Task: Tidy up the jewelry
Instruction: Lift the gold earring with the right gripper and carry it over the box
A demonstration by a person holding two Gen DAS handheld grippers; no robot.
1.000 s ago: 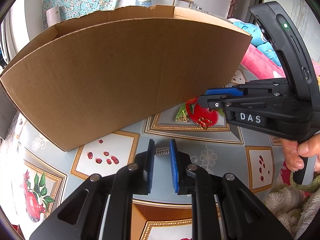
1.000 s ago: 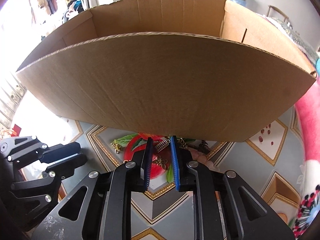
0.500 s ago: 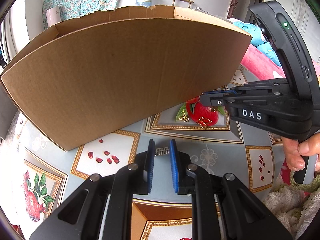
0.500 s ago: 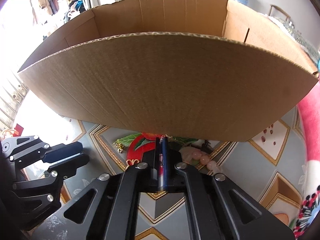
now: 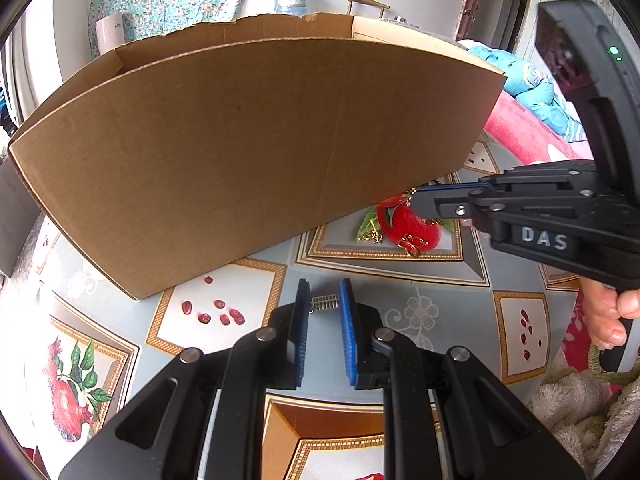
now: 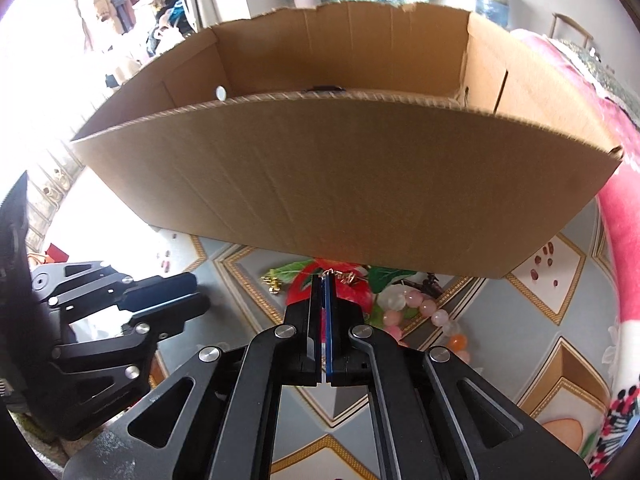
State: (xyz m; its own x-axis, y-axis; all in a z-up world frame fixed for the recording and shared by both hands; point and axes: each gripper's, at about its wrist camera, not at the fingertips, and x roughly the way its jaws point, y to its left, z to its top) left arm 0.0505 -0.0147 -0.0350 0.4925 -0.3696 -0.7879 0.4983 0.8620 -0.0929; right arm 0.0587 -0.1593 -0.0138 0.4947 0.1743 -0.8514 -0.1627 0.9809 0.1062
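- Jewelry lies on the patterned surface, just in front of the big cardboard box: pink beads, a small gold piece and a red charm.
- The right gripper has just closed its jaws. They look pressed together on a thin gold earring that sticks out at the tips.
- The left gripper has its jaws a little apart, with a small silver piece between the blue pads. I cannot tell if the pads press on it.
- To do this step well, I think the right gripper should lift slowly, go over the box wall and only then let go, so the earring does not slip out.
- White letters on the right gripper say "DAS".
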